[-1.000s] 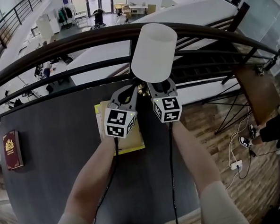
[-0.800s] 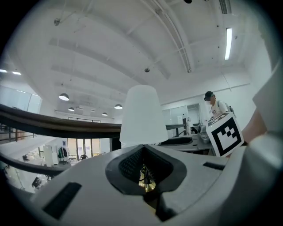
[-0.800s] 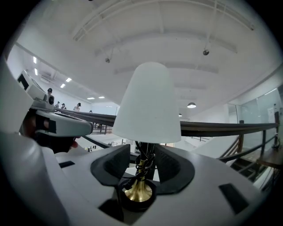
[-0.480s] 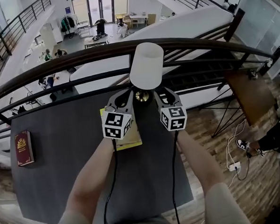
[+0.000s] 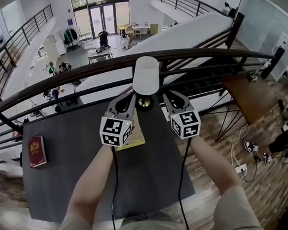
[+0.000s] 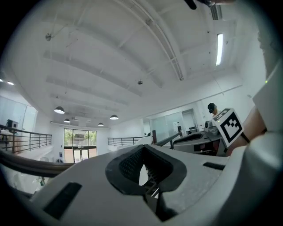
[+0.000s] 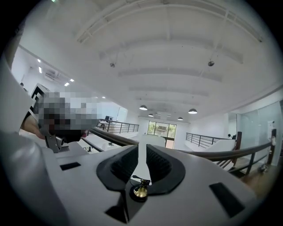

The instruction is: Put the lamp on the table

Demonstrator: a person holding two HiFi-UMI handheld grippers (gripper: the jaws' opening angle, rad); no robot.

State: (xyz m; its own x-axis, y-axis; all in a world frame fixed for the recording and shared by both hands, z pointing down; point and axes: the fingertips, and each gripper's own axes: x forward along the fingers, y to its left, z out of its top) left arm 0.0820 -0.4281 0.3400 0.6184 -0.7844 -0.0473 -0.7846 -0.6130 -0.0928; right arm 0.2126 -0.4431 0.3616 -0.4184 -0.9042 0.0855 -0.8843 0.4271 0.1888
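Observation:
The lamp, with a white shade (image 5: 145, 75) and a round brass base (image 5: 144, 102), stands upright at the far edge of the dark table (image 5: 151, 160). My left gripper (image 5: 131, 95) sits just left of the base, its jaws shut with nothing in them (image 6: 143, 152). My right gripper (image 5: 171, 95) is to the right of the base and apart from it. Its jaws (image 7: 142, 152) are closing with a narrow gap and nothing between them. Through that gap I see the shade (image 7: 142, 161) and the brass base (image 7: 140, 190).
A yellow notebook (image 5: 131, 137) lies under my left gripper. A dark red book (image 5: 37, 150) lies near the table's left edge. A black railing (image 5: 83, 72) runs right behind the table, over a drop to a lower floor. Wooden floor (image 5: 219, 146) is on the right.
Both grippers have drawn back and apart from the lamp's stem, the right one moving to the right. The lamp now stands alone on the table.

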